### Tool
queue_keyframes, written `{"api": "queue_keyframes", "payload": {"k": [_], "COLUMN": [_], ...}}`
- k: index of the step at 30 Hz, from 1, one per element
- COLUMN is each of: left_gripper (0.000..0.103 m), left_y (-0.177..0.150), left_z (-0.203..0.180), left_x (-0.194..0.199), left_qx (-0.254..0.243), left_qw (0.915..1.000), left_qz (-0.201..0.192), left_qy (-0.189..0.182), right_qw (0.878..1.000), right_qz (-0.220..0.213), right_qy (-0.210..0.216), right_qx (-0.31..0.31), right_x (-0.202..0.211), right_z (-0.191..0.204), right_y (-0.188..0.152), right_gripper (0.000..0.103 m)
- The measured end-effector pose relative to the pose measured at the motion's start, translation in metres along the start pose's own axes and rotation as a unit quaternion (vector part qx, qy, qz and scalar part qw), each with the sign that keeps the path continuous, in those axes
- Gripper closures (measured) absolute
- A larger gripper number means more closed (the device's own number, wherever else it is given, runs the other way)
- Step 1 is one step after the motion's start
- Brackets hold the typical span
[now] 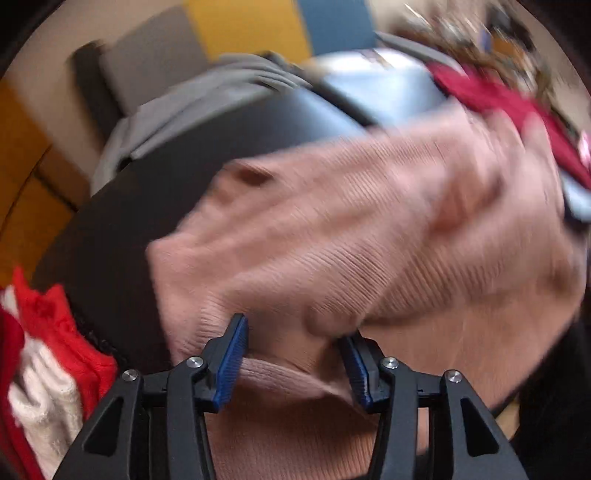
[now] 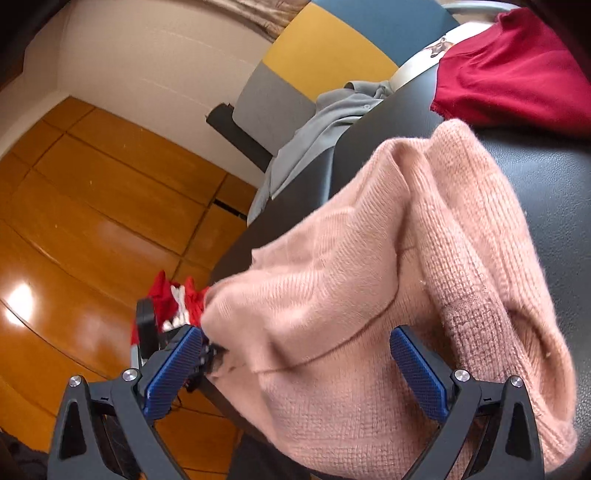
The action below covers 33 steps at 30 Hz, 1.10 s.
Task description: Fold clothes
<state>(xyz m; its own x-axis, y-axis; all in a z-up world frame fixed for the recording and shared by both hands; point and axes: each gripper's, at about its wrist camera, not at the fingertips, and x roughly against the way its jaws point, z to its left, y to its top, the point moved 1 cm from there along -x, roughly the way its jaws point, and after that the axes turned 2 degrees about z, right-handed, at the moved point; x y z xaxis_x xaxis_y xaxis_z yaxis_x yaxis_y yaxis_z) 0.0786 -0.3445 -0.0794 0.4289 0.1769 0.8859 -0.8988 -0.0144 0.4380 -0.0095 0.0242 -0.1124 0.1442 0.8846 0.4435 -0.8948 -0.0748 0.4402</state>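
mid-fold on pink sweater (image 2: 388, 277), left gripper (image 1: 295, 354) and right gripper (image 2: 306, 369) both spread, knit loose between; next up: regrip edge

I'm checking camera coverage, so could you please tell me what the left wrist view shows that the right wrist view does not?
Only the left wrist view: blurred clutter at the far table end.

Only the right wrist view: glossy orange wooden floor in full.

Both: the pink ribbed knit sweater on the black table, a grey shirt over its edge, and a dark red garment.
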Motion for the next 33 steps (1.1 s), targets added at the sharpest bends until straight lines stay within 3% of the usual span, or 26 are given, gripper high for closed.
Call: {"api": "queue_keyframes", "payload": {"k": [2, 6, 9, 12, 13, 16, 18, 22, 25, 27, 29, 31, 33], "left_gripper": [0.052, 0.052, 0.052, 0.052, 0.052, 0.048, 0.040, 0.038, 0.038, 0.038, 0.038, 0.038, 0.039], "left_y": [0.008, 0.012, -0.001, -0.033, -0.041, -0.070, -0.077, -0.085, -0.085, -0.082, -0.081, -0.080, -0.075], "left_z": [0.027, 0.080, 0.093, 0.082, 0.079, 0.068, 0.063, 0.055, 0.055, 0.057, 0.061, 0.065, 0.066], "left_x": [0.020, 0.054, 0.055, 0.040, 0.035, 0.025, 0.020, 0.006, -0.004, -0.014, -0.023, -0.030, -0.037], "left_qx": [0.069, 0.194, 0.208, 0.193, 0.198, 0.232, 0.247, 0.272, 0.286, 0.301, 0.331, 0.353, 0.370], "left_qw": [0.9965, 0.9737, 0.9683, 0.9622, 0.9563, 0.9255, 0.9149, 0.8902, 0.8864, 0.8783, 0.8534, 0.8356, 0.8228], "left_qz": [-0.047, -0.117, -0.094, -0.047, -0.039, -0.018, -0.020, -0.005, 0.000, 0.006, 0.006, 0.003, 0.015], "left_qy": [-0.009, -0.022, -0.102, -0.186, -0.212, -0.299, -0.318, -0.365, -0.364, -0.371, -0.403, -0.421, -0.431], "right_qw": [1.000, 0.999, 0.998, 0.995, 0.994, 0.987, 0.983, 0.982, 0.978, 0.966, 0.953, 0.945, 0.943], "right_qz": [0.003, -0.010, -0.022, -0.035, -0.036, -0.032, -0.030, -0.006, -0.013, -0.040, -0.047, -0.030, 0.002], "right_qy": [-0.006, -0.012, -0.011, -0.012, -0.018, -0.048, -0.068, -0.093, -0.123, -0.154, -0.191, -0.216, -0.221], "right_qx": [0.008, 0.033, 0.055, 0.089, 0.104, 0.149, 0.170, 0.163, 0.170, 0.203, 0.231, 0.245, 0.250], "right_x": [-0.005, -0.009, -0.008, -0.006, -0.008, -0.015, -0.020, -0.017, 0.006, 0.023, 0.031, 0.027, 0.015], "right_z": [-0.005, -0.007, -0.007, -0.004, -0.002, 0.006, 0.011, 0.016, 0.022, 0.027, 0.026, 0.021, 0.013], "right_y": [-0.004, -0.008, -0.012, -0.020, -0.023, -0.032, -0.035, -0.028, -0.015, -0.004, 0.012, 0.027, 0.044], "right_gripper": [0.000, 0.000, 0.000, 0.000, 0.000, 0.000, 0.000, 0.000, 0.000, 0.000, 0.000, 0.004, 0.021]}}
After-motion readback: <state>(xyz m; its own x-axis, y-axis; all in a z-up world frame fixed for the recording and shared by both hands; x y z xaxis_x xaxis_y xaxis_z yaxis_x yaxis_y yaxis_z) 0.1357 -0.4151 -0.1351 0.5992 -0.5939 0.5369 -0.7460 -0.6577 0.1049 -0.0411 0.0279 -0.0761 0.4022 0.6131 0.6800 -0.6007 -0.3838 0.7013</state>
